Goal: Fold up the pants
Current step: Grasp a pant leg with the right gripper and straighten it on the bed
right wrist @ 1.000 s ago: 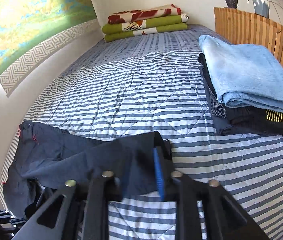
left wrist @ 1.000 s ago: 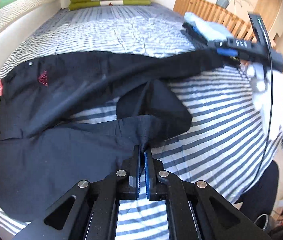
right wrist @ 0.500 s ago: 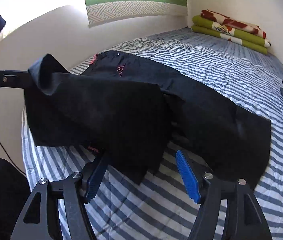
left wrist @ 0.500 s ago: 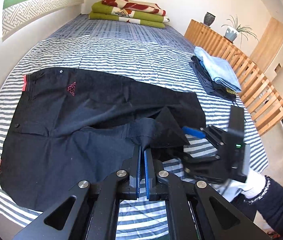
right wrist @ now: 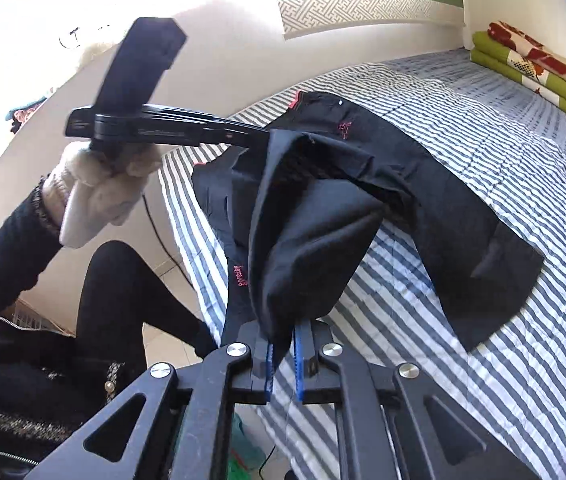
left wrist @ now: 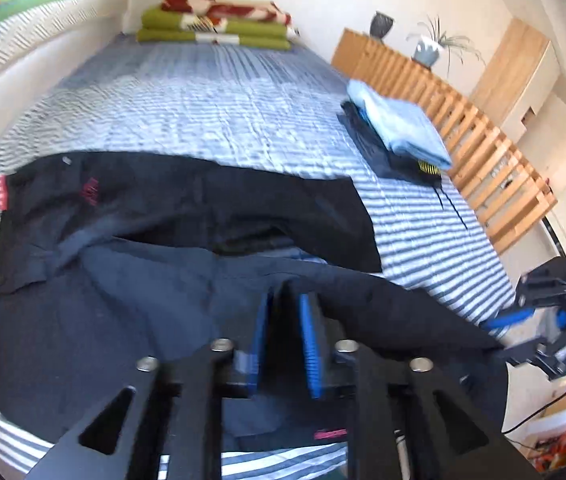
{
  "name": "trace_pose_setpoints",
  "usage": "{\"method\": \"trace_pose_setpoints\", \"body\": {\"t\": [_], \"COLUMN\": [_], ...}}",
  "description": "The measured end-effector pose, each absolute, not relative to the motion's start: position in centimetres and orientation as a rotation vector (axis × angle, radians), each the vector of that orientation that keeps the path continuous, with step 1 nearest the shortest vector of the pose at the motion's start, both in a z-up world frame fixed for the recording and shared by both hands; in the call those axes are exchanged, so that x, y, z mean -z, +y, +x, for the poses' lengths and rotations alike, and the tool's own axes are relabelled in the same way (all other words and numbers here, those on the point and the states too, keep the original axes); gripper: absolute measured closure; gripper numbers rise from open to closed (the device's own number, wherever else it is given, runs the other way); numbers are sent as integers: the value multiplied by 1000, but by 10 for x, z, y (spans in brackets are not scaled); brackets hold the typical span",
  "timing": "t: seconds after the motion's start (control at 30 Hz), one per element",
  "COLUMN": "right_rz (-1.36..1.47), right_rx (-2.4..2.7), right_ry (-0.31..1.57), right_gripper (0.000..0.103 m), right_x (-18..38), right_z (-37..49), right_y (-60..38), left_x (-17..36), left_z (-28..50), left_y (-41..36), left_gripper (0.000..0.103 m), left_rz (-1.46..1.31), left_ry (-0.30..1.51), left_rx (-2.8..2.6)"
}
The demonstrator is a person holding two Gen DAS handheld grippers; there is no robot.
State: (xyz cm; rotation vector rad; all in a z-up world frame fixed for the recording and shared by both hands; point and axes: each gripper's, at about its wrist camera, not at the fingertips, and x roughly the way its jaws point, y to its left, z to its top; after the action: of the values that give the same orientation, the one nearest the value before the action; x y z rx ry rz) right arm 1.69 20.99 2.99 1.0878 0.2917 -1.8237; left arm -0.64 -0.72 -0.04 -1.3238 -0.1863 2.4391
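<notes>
Black pants (left wrist: pixel 163 220) with a red logo lie spread on the striped bed (left wrist: pixel 223 100), waistband at the left. One leg's hem is lifted off the cover. My left gripper (left wrist: pixel 285 340) is under that hem; its jaws are opening, with cloth still between the blue pads. In the right wrist view the left gripper (right wrist: pixel 263 136) has the raised cloth hanging from its tips. My right gripper (right wrist: pixel 283 360) is closing, its pads pinching the lower fold of the same pants (right wrist: pixel 443 208). At the left wrist view's right edge, the right gripper (left wrist: pixel 503 332) holds the hem's corner.
A stack of folded clothes (left wrist: pixel 399 132), light blue on top, sits by the wooden slatted rail (left wrist: pixel 483 152). Folded green and red blankets (left wrist: pixel 215 24) lie at the head of the bed. A person's gloved hand (right wrist: pixel 99 184) and dark legs (right wrist: pixel 123 300) are at the bed's side.
My right gripper has swung from the far leg end to the near hem and closed on it. My left gripper rose a little and its pads have parted.
</notes>
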Motion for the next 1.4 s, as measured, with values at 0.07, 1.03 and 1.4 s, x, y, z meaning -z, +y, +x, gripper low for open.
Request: {"method": "trace_pose_setpoints", "body": {"t": [0.07, 1.03, 1.4], "right_rz": [1123, 1392, 1421], "right_rx": [1893, 1934, 1984], "right_ry": [301, 118, 269], "right_gripper": [57, 45, 85], "right_x": [-28, 106, 114], "right_z": [20, 41, 37], "right_y": [232, 232, 204], "left_x": [11, 142, 130], "left_z": [-6, 119, 100], "left_y": [2, -362, -345], "left_gripper": [72, 33, 82], "left_rz": [-1327, -1731, -1671], "left_ry": [-200, -1299, -1215], "left_rx": [-2415, -2920, -2911]}}
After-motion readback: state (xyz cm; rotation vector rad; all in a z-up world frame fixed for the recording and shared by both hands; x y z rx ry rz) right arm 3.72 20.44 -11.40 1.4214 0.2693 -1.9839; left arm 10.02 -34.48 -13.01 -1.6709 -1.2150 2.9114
